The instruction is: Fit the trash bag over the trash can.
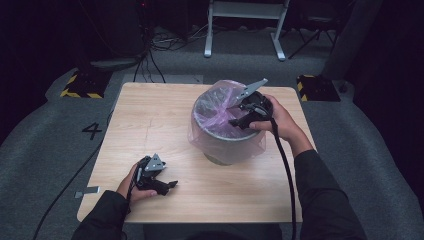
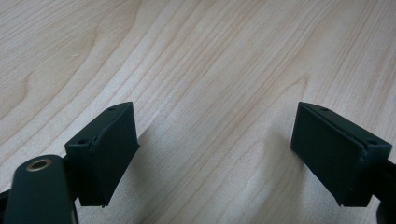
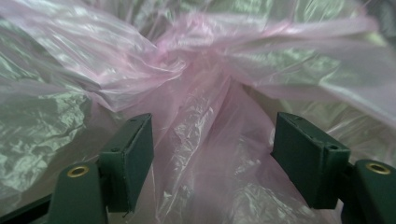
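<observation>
A grey metal bin [image 1: 227, 145] stands right of centre on the wooden table [image 1: 165, 125], lined with a thin pink plastic bag [image 1: 215, 111] that drapes over its rim. My right gripper [image 1: 234, 121] reaches over the bin's mouth from the right. In the right gripper view it stands open [image 3: 212, 154], its jaws either side of a bunched, twisted part of the pink bag [image 3: 205, 93] without pinching it. My left gripper [image 1: 172, 185] rests low near the table's front left, open [image 2: 215, 154], with bare wood [image 2: 210, 70] between its jaws.
Beyond the table lie grey carpet, cables, a white frame's legs [image 1: 245, 30] and yellow-black striped floor blocks [image 1: 80, 85]. A "4" [image 1: 92, 131] is marked on the floor at left. Bare tabletop lies left of the bin.
</observation>
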`<state>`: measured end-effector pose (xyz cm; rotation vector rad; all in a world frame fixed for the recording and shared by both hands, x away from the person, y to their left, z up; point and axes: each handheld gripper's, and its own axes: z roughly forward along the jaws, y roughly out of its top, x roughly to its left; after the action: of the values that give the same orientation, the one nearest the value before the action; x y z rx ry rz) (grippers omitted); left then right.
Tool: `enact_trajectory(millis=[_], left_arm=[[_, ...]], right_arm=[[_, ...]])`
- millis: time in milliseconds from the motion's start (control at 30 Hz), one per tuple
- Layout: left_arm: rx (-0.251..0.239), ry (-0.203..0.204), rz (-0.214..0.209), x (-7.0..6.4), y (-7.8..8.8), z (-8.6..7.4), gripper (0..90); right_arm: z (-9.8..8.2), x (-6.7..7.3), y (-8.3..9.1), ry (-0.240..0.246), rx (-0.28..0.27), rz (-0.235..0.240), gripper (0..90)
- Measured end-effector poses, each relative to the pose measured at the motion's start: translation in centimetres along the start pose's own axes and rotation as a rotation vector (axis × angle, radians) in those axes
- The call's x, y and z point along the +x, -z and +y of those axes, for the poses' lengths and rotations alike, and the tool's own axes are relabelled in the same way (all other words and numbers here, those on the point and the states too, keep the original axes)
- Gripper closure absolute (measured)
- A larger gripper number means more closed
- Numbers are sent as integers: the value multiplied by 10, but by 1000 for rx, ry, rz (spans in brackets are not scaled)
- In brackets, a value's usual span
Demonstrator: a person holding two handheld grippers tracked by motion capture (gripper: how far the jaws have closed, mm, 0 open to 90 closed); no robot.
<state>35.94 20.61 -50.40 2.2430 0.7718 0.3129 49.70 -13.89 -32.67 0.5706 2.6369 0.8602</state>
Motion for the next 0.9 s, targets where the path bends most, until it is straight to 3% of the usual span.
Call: enact_trajectory(millis=[167,367,500,700,900], left_arm=[[0,-1,0,0,0,0,145],[0,1,0,0,0,0,144],[0,-1,0,0,0,0,144],[0,0,0,0,0,0,145],[0,-1,0,0,0,0,144]], right_arm=[[0,-2,-6,10,58,24,276],[-1,-2,-6,0,47,18,262],[-1,0,5,-4,-6,-1,241],[-6,5,33,-50,-145,-46,237],[-25,19,63,-43,-260,-85,237]])
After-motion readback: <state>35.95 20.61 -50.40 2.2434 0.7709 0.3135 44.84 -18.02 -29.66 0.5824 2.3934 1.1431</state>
